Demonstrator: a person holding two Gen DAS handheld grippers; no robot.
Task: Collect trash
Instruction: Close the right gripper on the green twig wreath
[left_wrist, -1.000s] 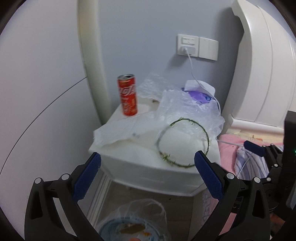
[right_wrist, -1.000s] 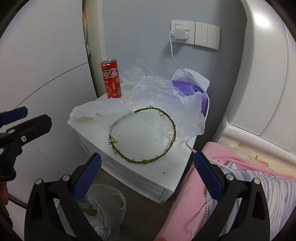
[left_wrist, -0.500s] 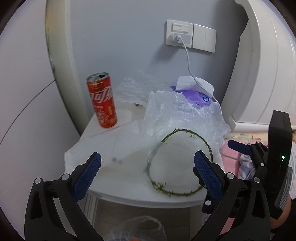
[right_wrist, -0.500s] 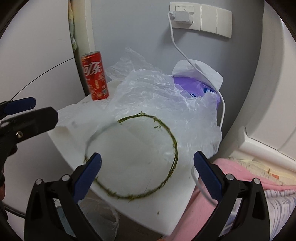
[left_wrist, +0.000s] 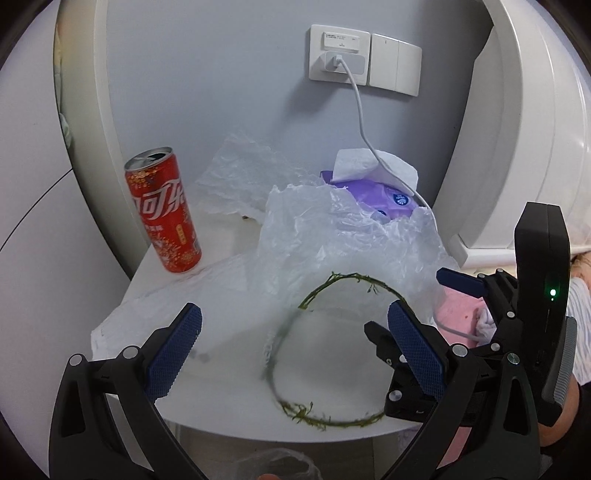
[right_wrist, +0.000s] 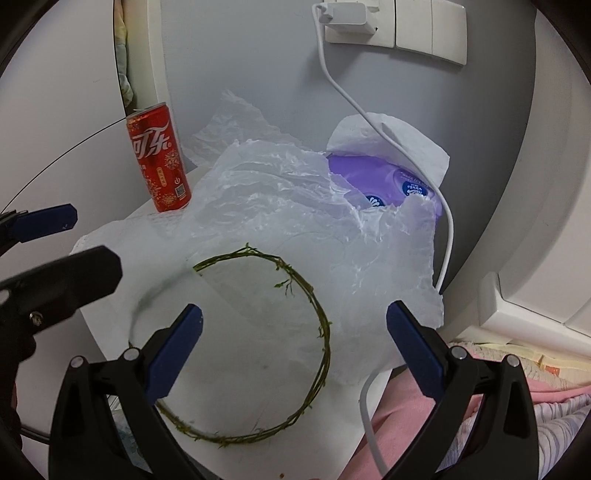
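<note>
An opened red cola can (left_wrist: 162, 210) (right_wrist: 159, 162) stands upright at the back left of a white nightstand (left_wrist: 229, 369). A crumpled clear plastic bag (left_wrist: 332, 236) (right_wrist: 288, 206) lies across the top. A thin green twig ring (left_wrist: 347, 276) (right_wrist: 325, 332) rests on its front part. My left gripper (left_wrist: 294, 314) hangs open and empty over the near edge, the ring to its right. My right gripper (right_wrist: 294, 312) is open and empty just above the ring. One of its blue-tipped fingers (left_wrist: 461, 284) shows at the right of the left wrist view.
A purple tissue pack (left_wrist: 384, 192) (right_wrist: 380, 177) sits behind the bag, under a white charger cable (right_wrist: 448, 236) running from the wall socket (left_wrist: 340, 59). Pink bedding (right_wrist: 402, 417) lies right of the nightstand. A bag-lined bin (left_wrist: 277, 461) peeks out below its edge.
Both grippers have moved forward and closer to the nightstand top, so the can, bag and ring look larger. The floor bin has slid almost out of view. Nothing was taken hold of.
</note>
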